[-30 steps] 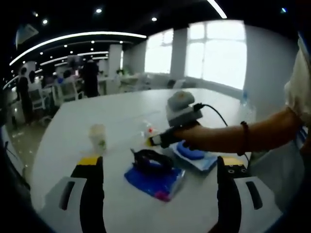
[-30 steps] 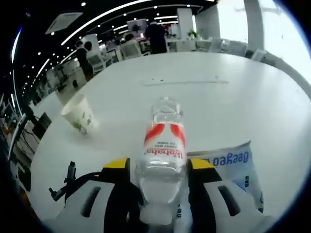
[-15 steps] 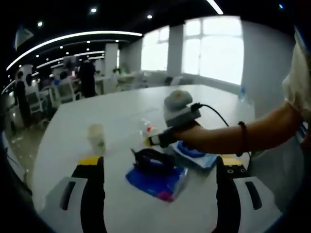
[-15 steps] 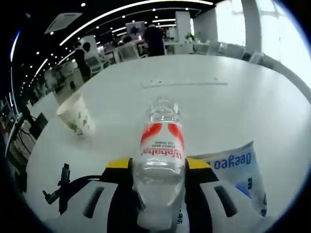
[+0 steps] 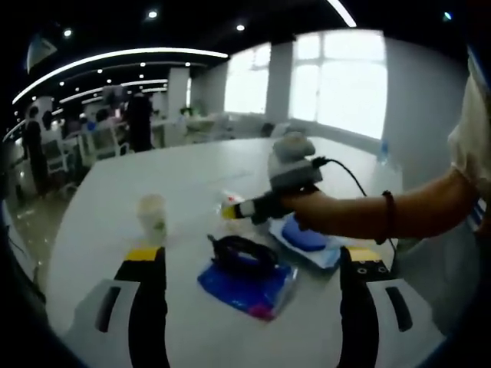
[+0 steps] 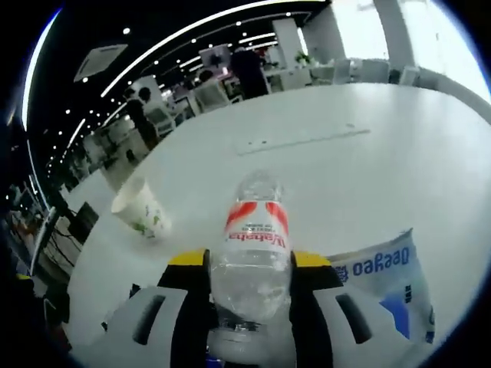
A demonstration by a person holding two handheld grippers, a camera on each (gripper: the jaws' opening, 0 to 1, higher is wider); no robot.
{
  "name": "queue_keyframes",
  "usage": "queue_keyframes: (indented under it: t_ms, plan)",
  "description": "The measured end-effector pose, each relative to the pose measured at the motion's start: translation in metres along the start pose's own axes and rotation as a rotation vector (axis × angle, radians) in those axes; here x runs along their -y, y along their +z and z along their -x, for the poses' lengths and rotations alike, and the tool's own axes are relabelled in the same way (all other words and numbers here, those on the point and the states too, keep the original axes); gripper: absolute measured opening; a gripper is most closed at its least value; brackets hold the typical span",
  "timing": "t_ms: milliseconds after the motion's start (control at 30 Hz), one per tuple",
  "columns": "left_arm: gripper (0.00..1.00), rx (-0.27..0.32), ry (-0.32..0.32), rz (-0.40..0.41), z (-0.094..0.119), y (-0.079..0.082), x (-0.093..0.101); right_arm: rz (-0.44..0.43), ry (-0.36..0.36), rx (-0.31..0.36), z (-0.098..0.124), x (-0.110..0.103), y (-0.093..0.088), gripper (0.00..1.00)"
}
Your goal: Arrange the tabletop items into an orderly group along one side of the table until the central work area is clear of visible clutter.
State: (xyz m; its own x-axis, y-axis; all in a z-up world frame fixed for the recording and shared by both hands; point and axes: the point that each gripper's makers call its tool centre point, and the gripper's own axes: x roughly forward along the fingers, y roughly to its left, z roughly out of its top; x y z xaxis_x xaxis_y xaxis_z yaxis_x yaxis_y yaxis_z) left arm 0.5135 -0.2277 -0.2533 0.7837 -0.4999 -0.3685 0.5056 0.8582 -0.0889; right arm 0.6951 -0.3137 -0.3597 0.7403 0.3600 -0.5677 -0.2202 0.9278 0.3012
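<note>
While the right gripper [image 6: 251, 287] pinched it, the bottle [image 6: 252, 261] lay with its long axis straight along the jaws, one end toward the camera and the other pointing away over the white table [image 6: 399, 138]; which end carried the cap could not be told. Its red-and-white label read upside down in the right gripper view. The yellow-tipped jaws pressed against the clear body from both sides, near the camera end. Just right of the bottle lay a white-and-blue pack [image 6: 387, 280], and a paper cup [image 6: 142, 208] stood well off to the left.

In the left gripper view the right gripper [image 5: 244, 208] reached in from the right, held in a hand [image 5: 311, 211], with the bottle [image 5: 230, 201] a small blur at its tip, near the table's middle. The left gripper [image 5: 253, 307] had its jaws spread wide with nothing between them, raised over a blue pouch [image 5: 247, 282] with a black cable coil [image 5: 242, 251] lying on it. The cup [image 5: 152, 217] stood to the left, and the pack [image 5: 307, 239] lay under the person's forearm.

Compared with a second ago, the bottle was still clamped the same way, but the right gripper had risen and tilted: the cable that showed at the lower left of its view had nearly gone. The left gripper stayed open and nearly unmoved.
</note>
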Motion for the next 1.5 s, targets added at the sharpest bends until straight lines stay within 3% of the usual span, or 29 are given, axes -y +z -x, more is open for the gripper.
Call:
queue_keyframes:
  t_ms: [267, 933, 1133, 1500]
  plan:
    - [0.90, 0.011, -0.009, 0.000, -0.002, 0.002, 0.002, -0.025, 0.026, 0.025, 0.008, 0.001, 0.016, 0.37]
    - [0.89, 0.009, -0.027, -0.060, -0.018, -0.001, -0.003, -0.043, 0.059, 0.020, 0.036, 0.000, 0.019, 0.36]
    - [0.89, -0.010, -0.040, -0.140, -0.031, -0.003, -0.004, -0.043, 0.091, 0.016, 0.052, -0.004, 0.021, 0.36]
    - [0.87, 0.024, -0.093, -0.285, -0.050, 0.009, 0.002, -0.006, 0.140, 0.007, 0.093, -0.011, 0.021, 0.37]
